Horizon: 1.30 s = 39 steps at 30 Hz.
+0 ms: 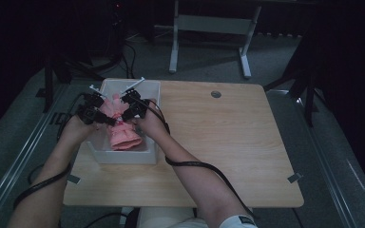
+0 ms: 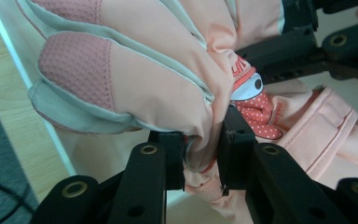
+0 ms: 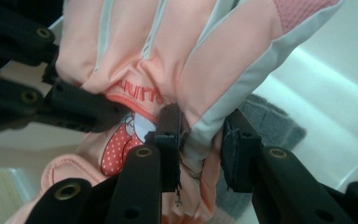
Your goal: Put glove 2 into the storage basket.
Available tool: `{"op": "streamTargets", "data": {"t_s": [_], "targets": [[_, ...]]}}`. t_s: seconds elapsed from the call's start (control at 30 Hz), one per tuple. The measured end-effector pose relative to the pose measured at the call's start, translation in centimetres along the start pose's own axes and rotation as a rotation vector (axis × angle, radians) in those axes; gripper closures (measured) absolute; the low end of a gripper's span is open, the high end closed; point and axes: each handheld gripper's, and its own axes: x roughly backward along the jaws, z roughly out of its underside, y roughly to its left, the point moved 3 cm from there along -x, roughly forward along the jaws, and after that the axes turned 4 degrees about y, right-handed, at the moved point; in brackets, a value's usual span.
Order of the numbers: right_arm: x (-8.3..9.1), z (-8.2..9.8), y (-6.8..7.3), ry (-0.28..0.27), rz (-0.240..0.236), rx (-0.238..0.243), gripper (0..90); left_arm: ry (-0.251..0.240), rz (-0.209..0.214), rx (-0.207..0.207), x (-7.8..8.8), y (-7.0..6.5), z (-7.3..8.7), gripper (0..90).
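Observation:
A pink padded glove (image 1: 123, 135) with grey trim and a red dotted patch hangs over the white bin (image 1: 123, 157) at the table's left. My left gripper (image 1: 108, 119) pinches it from the left. In the left gripper view, the left gripper (image 2: 201, 158) is shut on a fold of the glove (image 2: 158, 70) near the cuff. My right gripper (image 1: 124, 115) comes in from the right. In the right gripper view, the right gripper (image 3: 200, 149) is shut on a grey-striped fold of the glove (image 3: 168, 42). Each gripper view also shows the other gripper's black jaws against the glove.
The bin sits near the left edge of the wooden table (image 1: 228, 142), which has a round grommet (image 1: 216, 94) at the back. A grey cloth (image 3: 279, 126) lies in the bin under the glove. A white desk frame (image 1: 173, 47) stands on the floor beyond.

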Motion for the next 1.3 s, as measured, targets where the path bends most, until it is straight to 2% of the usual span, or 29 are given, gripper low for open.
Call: {"op": "streamTargets", "data": {"t_s": [0.13,0.27,0.37,0.43,0.53,0.6,0.67,0.77,0.9,1.0,1.1,1.2,1.3], "targets": [[-0.7,0.0,0.1,0.019,0.007,-0.021,70.6,0.027,-0.033,-0.018,-0.3,-0.1,-0.1,73.2],[-1.0,0.1,0.0,0.032,0.028,-0.047,70.8,0.052,-0.09,-0.041,-0.6,-0.5,-0.5,70.1],[-1.1,0.0,-0.2,0.033,0.031,-0.077,69.7,0.049,-0.129,-0.04,-0.9,-0.6,-0.8,66.1],[-1.1,0.0,-0.4,0.028,0.038,-0.091,66.8,0.028,-0.172,-0.039,-0.9,-0.6,-0.9,59.9],[-1.0,-0.1,-0.6,0.007,0.038,-0.102,61.9,-0.01,-0.211,-0.023,-0.6,-0.4,-0.9,52.5],[-0.9,-0.2,-0.8,-0.003,0.047,-0.103,57.9,-0.03,-0.224,-0.013,-0.3,-0.2,-0.9,48.9],[-0.8,-0.2,-0.9,-0.01,0.055,-0.11,56.0,-0.024,-0.241,-0.021,-0.3,-0.2,-0.9,47.3],[-0.3,-0.4,-1.0,-0.035,0.067,-0.107,50.6,-0.044,-0.258,-0.024,0.2,-0.3,-1.0,46.0],[0.7,-0.6,-1.3,-0.068,0.059,-0.102,46.8,-0.098,-0.249,-0.009,1.3,-0.4,-1.1,44.2],[1.9,-0.8,-1.1,-0.094,0.041,-0.093,44.5,-0.14,-0.224,-0.002,2.1,-0.7,-1.2,43.5],[3.3,-0.8,-1.0,-0.122,0.02,-0.069,40.8,-0.179,-0.204,-0.006,2.9,-1.5,-1.2,42.6],[4.9,-0.6,-1.0,-0.149,0.009,-0.055,37.4,-0.202,-0.17,-0.021,3.6,-2.4,-1.3,41.6],[6.2,-0.2,-1.0,-0.153,0.0,-0.033,33.4,-0.215,-0.122,-0.046,3.8,-3.4,-1.3,41.9]]}}
